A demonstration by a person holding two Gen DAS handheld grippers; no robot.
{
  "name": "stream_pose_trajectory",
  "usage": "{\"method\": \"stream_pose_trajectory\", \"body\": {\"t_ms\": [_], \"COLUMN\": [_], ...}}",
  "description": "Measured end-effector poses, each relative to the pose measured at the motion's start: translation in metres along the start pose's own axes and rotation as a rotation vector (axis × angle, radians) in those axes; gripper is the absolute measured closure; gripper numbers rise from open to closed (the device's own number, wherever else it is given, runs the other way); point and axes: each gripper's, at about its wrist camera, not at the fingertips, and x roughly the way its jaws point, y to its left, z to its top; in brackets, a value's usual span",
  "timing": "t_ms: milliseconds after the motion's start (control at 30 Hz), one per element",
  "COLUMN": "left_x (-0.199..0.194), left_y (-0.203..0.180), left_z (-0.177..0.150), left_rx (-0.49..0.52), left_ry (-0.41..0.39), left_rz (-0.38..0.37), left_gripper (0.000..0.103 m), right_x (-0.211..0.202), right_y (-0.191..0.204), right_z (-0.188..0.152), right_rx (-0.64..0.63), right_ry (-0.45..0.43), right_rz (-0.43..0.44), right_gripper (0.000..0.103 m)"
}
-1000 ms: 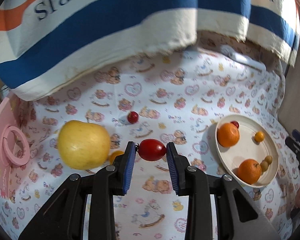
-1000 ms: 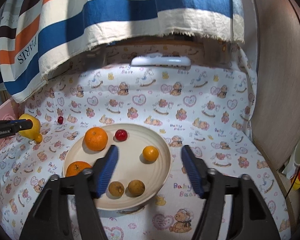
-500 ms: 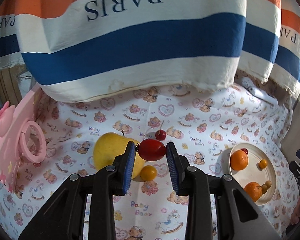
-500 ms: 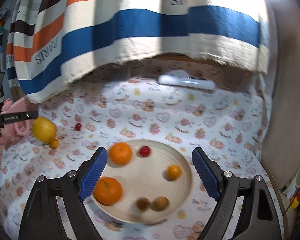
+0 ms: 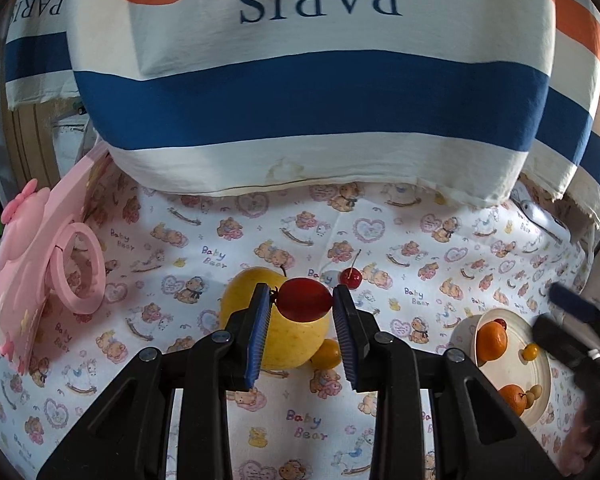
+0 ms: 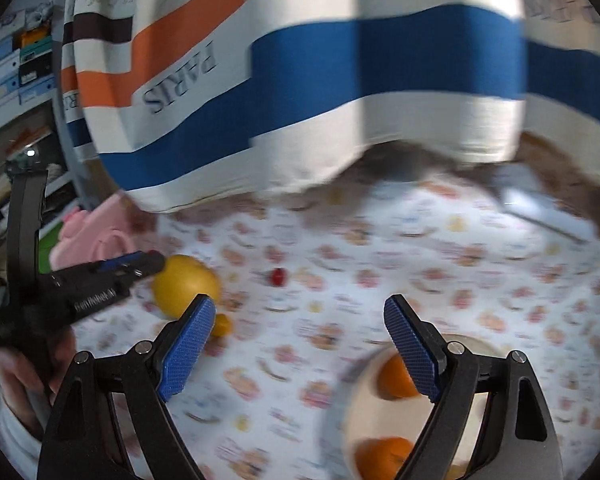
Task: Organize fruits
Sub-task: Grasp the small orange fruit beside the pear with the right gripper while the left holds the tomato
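Note:
My left gripper (image 5: 302,300) is shut on a red cherry tomato (image 5: 305,298), lifted above the cloth. Behind it lie a yellow apple (image 5: 272,338), a small yellow tomato (image 5: 327,354) and a stemmed cherry (image 5: 350,278). At the right a cream plate (image 5: 540,400) holds two oranges (image 5: 491,336), a small yellow fruit and brownish ones. My right gripper (image 6: 298,322) stands open and empty over the cloth, left of the plate (image 6: 348,400); the view is blurred. It shows the apple (image 6: 184,284), the cherry (image 6: 277,277) and the left gripper (image 6: 156,261) held by a hand.
A baby-bear print cloth (image 5: 220,240) covers the surface. A striped "PARIS" fabric (image 5: 308,80) hangs over the back. A pink toy with a ring (image 5: 40,264) stands at the left edge. A white object (image 5: 540,216) lies at the far right back.
My left gripper drew back and up with the tomato, so the apple now sits behind it. My right gripper opened wider and swung left off the plate towards the apple.

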Motion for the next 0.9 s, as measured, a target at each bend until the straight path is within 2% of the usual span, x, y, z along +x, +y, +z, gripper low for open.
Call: {"method": "stream_pose_trajectory", "body": {"t_ms": [233,333,433,567,900], "left_x": [0.004,0.006,0.011,0.012,0.009], "left_y": [0.000,0.000,0.003,0.004,0.003], "left_z": [-0.001,-0.001,0.000,0.001,0.001], "left_rx": [0.001,0.002,-0.012,-0.008,-0.009], "left_ry": [0.016,0.024,0.045,0.047,0.041], "left_rz": [-0.001,0.001,-0.017,-0.002,-0.002], "left_gripper": [0.072,0.072,0.072,0.072,0.072], "right_x": [0.072,0.091,0.106,0.120,0.148], "right_y": [0.022,0.030,0.042,0.056,0.069], "right_z": [-0.010,-0.015,-0.018,-0.021,-0.031], "right_rx": [0.024,0.032,-0.019,-0.070,-0.106], "right_ry": [0.164,0.218,0.244,0.281,0.322], "right_rz": [0.140,0.199,0.190,0.201,0.163], "right_gripper": [0.016,0.023,0.028,0.043,0.055]}}
